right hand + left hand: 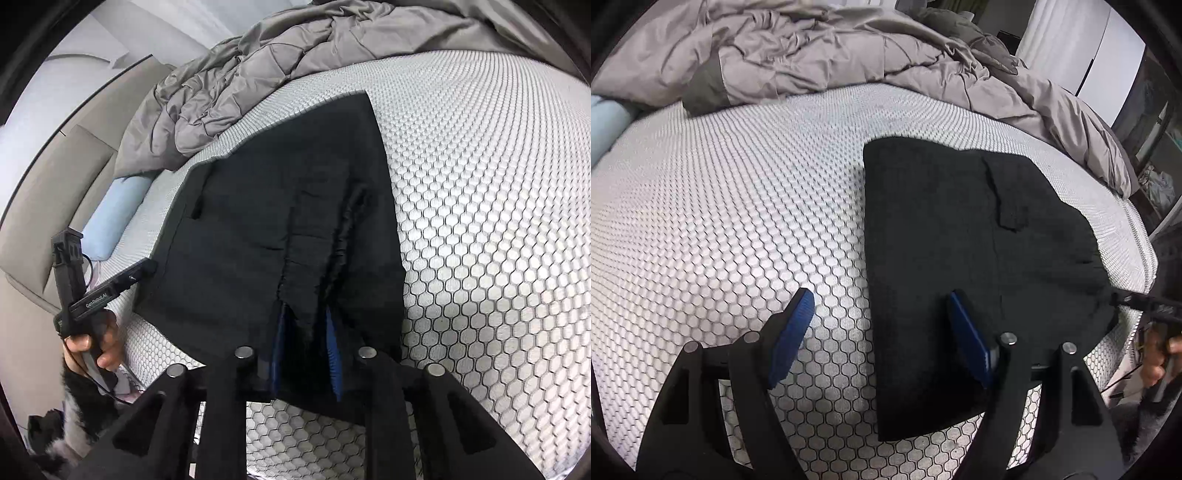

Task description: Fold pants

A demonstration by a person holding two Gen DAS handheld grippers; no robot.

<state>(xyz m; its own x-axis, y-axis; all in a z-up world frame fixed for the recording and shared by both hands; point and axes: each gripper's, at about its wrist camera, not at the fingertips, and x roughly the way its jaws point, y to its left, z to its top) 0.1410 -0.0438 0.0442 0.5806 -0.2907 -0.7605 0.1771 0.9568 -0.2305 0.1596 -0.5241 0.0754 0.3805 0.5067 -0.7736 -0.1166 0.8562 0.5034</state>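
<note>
Progress: I judge the fold well along. The pants (960, 236) already lie as a compact, squared stack of layers, not spread out at full length.
Left to do: as I read it, one last fold or tidy of the near end, then letting go. I cannot tell whether another fold is planned.
Pants place: on the mattress (738, 206), near its right edge and toward the near corner, well clear of the duvet (812, 55) bunched along the far edge.
Right gripper (308, 347): I have its fingers nearly together, clamped on a bunched pleat at the near end of the pants; blue pads show on either side of the cloth.
Left gripper (882, 332): fingers wide apart and empty, straddling the left edge of the pants, one finger over bare mattress, the other over the cloth.
Pants material: black, matte, slightly fuzzy knit; soft, with a seam and a gathered ridge running lengthwise.
Mattress surface: pale grey, honeycomb-patterned cover, gently domed.
Duvet: grey-brown, quilted, crumpled.
Left hand (96, 343): I see it wrapped round the left gripper's handle, off the mattress edge.
</note>
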